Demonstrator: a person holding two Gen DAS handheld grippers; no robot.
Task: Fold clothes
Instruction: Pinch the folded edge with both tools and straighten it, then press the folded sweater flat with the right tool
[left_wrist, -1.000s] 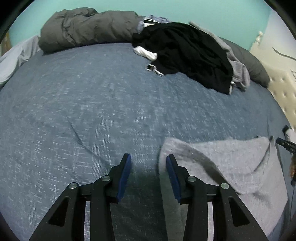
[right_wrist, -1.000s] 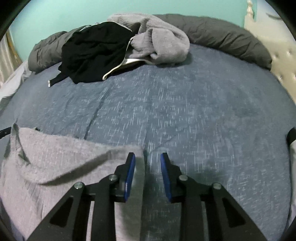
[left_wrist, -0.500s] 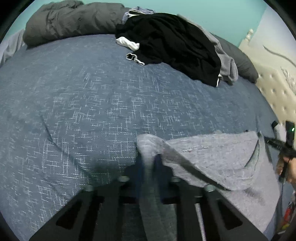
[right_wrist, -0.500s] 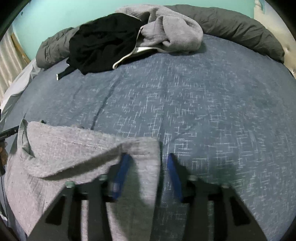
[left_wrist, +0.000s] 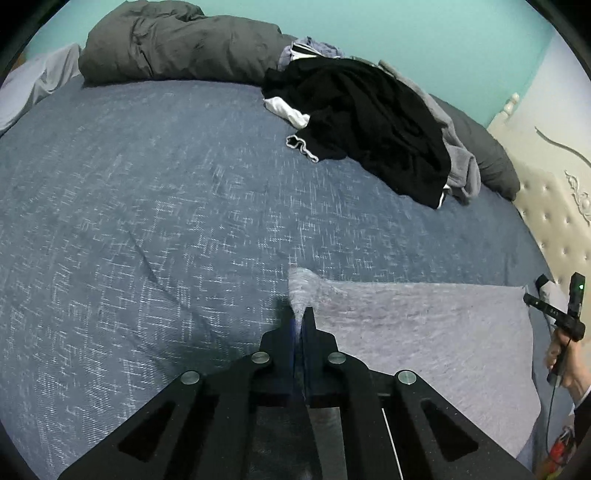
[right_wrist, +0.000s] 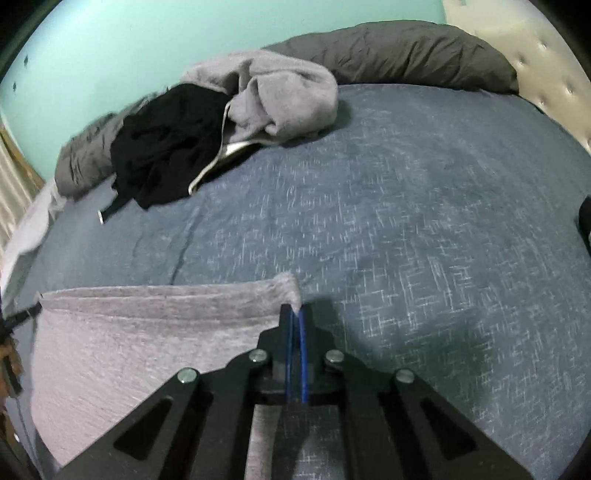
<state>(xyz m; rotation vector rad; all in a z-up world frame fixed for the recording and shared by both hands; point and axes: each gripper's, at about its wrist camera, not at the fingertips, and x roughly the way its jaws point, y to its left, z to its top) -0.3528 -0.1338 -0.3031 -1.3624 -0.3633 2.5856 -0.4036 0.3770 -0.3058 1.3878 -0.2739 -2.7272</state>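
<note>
Surface: bed (left_wrist: 147, 229) under a blue-grey cover with a pale cross-hatch fleck, lightly creased, taking up most of both views.
Task garment: light grey knit garment (left_wrist: 424, 332), spread flat at the near edge of the bed, its far edge a straight line between the two grippers.
Left gripper (left_wrist: 301, 317): jaws closed on the garment's left far corner; a small tuft of fabric stands up just past the tips.
Right gripper (right_wrist: 295, 314): jaws closed on the right far corner of the same garment (right_wrist: 147, 332); blue pads (right_wrist: 303, 350) visible on the fingers, cloth pinched between them.
Right hand (left_wrist: 561, 362): seen at the right edge of the left wrist view, wrapped round a black handle.
Unfolded pile: black garment (left_wrist: 369, 122) heaped at the far side of the bed, touching a grey hooded sweatshirt (right_wrist: 280, 99); a white piece (left_wrist: 288, 110) sticks out at the pile's left.
Bedding: dark grey duvet (left_wrist: 177, 48) bunched along the far edge against the wall; dark grey pillow (right_wrist: 406, 55) by the headboard.
Wall: flat turquoise wall (left_wrist: 406, 29) behind the bed.
Headboard: cream, button-tufted headboard (left_wrist: 554, 229) to the right.
Far left: pale fabric (left_wrist: 33, 85) hanging off the bed's edge.
</note>
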